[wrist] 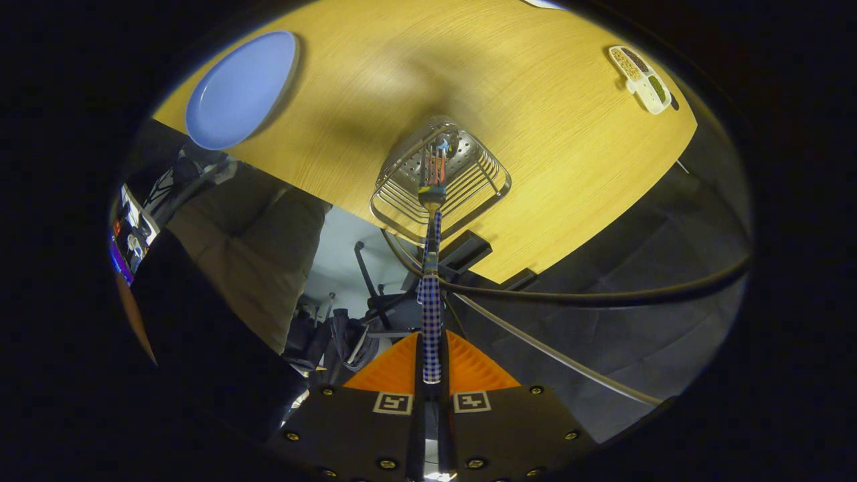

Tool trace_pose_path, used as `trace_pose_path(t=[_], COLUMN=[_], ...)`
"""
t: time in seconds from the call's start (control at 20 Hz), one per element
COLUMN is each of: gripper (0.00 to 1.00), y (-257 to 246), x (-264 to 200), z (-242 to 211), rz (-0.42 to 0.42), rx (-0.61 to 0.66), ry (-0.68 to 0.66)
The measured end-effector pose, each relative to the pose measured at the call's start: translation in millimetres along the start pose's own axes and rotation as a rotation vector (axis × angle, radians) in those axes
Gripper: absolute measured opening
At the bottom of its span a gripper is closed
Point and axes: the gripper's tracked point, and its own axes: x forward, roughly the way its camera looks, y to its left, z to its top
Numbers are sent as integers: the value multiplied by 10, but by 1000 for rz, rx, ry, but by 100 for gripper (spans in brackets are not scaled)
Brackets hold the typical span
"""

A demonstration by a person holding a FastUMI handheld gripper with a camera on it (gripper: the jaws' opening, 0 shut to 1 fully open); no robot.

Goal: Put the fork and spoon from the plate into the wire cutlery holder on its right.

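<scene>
My gripper (432,351) is shut on the blue-and-white checked handle of a fork (431,294), both fingers (395,371) pressing on it. The fork points away from me, and its metal head hangs over the mouth of the wire cutlery holder (438,181). The holder stands on the wooden table near its edge. Inside it something small and blue shows beyond the fork's head; I cannot tell what it is. The blue plate (241,90) lies on the table to the holder's left, with nothing on it.
A white divided dish (641,70) with grains sits far right on the table (522,107). Dark cables (589,294) cross below the table edge. A person's trouser leg (248,254) and a chair base (375,301) are left of the fork.
</scene>
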Motion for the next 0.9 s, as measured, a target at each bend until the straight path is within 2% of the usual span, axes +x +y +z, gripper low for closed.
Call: trace_pose_path(t=[0.25,0.45,0.55,0.6,0.65,0.9], gripper=[8,17,25,25,33,36], y=[-7,15,22,16,13,-37], x=[27,-33,-6,-9,5,-70], z=[128,143,121,98,64,-31], rz=[8,21,21,21,22,25], rx=[13,27,33,35,41,78], ry=[2,-12,-19,-21,-22,-68])
